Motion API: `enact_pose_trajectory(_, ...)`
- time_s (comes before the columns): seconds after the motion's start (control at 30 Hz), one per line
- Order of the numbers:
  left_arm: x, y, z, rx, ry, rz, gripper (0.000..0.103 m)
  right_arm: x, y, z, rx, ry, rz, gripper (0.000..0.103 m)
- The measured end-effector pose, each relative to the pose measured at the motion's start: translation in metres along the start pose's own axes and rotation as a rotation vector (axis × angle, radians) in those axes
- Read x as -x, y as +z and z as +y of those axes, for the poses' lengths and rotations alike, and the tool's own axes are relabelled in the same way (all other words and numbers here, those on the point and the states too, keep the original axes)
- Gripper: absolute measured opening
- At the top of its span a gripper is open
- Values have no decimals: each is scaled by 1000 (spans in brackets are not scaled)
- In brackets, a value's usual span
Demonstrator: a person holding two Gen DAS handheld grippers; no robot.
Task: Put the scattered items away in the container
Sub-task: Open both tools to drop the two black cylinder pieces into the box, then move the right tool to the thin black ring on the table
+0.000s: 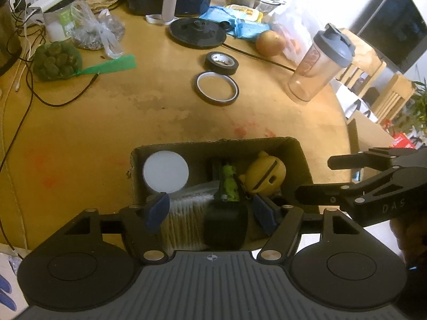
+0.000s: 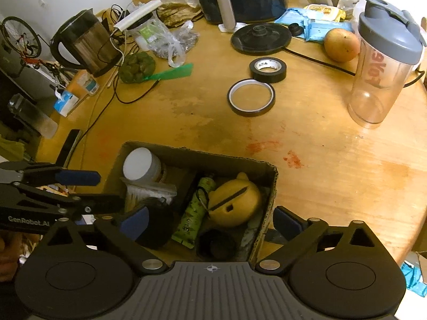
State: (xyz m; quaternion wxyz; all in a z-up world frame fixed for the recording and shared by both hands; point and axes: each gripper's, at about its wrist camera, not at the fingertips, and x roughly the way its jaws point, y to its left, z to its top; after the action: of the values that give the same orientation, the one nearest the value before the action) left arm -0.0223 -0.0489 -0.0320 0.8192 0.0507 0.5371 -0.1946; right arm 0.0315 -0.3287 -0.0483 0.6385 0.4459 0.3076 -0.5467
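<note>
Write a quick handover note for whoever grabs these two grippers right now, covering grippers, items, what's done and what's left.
Left gripper: open, empty, over the cardboard box.
Right gripper: open, empty, over the same box.
In the box: white-lidded jar, cotton swabs, green tube, yellow figure, black items.
Left on the table: black tape roll and thin tape ring, side by side beyond the box.
Next: probably either tape.

Wooden bench (image 2: 333, 176): cardboard box (image 2: 269, 200) at near edge; beyond it two tape rolls (image 2: 250, 101), shaker bottle (image 2: 381, 64), kettle base (image 2: 260, 38)
</note>
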Motion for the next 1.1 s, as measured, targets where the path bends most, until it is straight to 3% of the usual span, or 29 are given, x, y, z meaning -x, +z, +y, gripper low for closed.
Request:
enact_pose_trajectory(0.5, 7, 2, 2, 0, 8, -32, 69, 0, 4, -3, -21, -41, -23, 103)
enact_pose_trajectory(0.97, 12, 17, 12, 13, 38, -92, 69, -3, 19, -19, -36, -113, -114, 103)
enact_pose_trajectory(1.1, 11, 22, 15, 10, 42, -105, 75, -5, 28, -25, -38, -140, -125, 103)
